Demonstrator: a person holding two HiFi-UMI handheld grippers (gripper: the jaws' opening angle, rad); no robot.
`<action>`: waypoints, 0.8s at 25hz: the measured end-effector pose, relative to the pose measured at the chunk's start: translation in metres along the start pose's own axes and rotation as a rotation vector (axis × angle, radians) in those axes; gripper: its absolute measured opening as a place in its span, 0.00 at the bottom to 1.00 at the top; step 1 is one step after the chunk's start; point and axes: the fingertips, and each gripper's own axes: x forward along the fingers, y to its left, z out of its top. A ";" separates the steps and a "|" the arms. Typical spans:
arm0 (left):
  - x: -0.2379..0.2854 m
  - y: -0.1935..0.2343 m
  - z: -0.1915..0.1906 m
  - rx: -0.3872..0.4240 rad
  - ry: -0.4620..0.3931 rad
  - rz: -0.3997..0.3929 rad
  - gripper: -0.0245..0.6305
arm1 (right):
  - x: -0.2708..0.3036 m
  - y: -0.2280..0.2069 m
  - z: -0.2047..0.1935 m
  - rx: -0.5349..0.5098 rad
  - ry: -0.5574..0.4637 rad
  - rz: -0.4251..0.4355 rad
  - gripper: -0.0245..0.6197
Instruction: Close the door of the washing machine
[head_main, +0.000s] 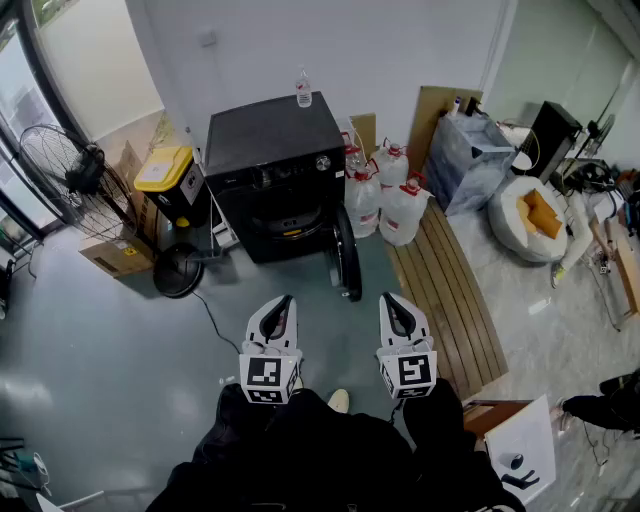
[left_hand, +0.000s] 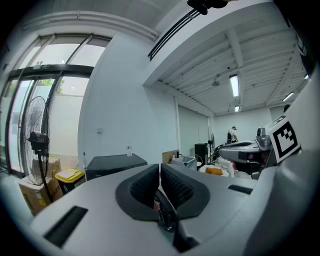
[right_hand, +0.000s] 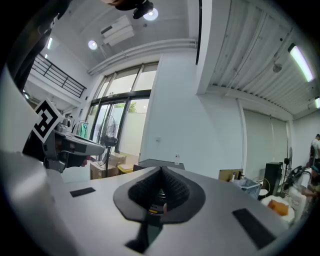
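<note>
The black washing machine (head_main: 275, 160) is standing against the white wall in the upper centre of the head view. Its round door (head_main: 346, 256) is hanging open, swung out toward the lower right of the machine's front and showing almost edge-on, well apart from both grippers. A slatted wooden platform (head_main: 450, 290) is lying along the floor to the right of the door. A standing fan (head_main: 72, 172) is occupying the left edge of the frame, with its round base (head_main: 178, 271) sitting near the machine's lower left corner. A white beanbag (head_main: 528, 220) is resting at the right. Several water jugs (head_main: 385, 195) with red caps are clustering just beside the machine's right side. A yellow-lidded bin (head_main: 168, 180) is sitting to its left. The left gripper (head_main: 287, 300) and the right gripper (head_main: 388, 298) are pointing toward the machine from the lower centre, side by side. Both are showing jaws pressed together with nothing between them. A small clear bottle (head_main: 303, 90) is standing upright on the machine's top, at its rear edge.
</note>
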 end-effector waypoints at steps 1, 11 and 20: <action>0.000 -0.001 0.000 0.000 0.001 -0.001 0.08 | 0.000 0.000 0.000 0.003 0.000 0.000 0.06; 0.019 -0.004 -0.009 0.006 0.027 -0.012 0.08 | 0.010 -0.013 -0.018 0.011 0.030 -0.017 0.06; 0.069 0.011 -0.034 -0.008 0.097 -0.061 0.08 | 0.057 -0.025 -0.054 0.052 0.110 -0.047 0.06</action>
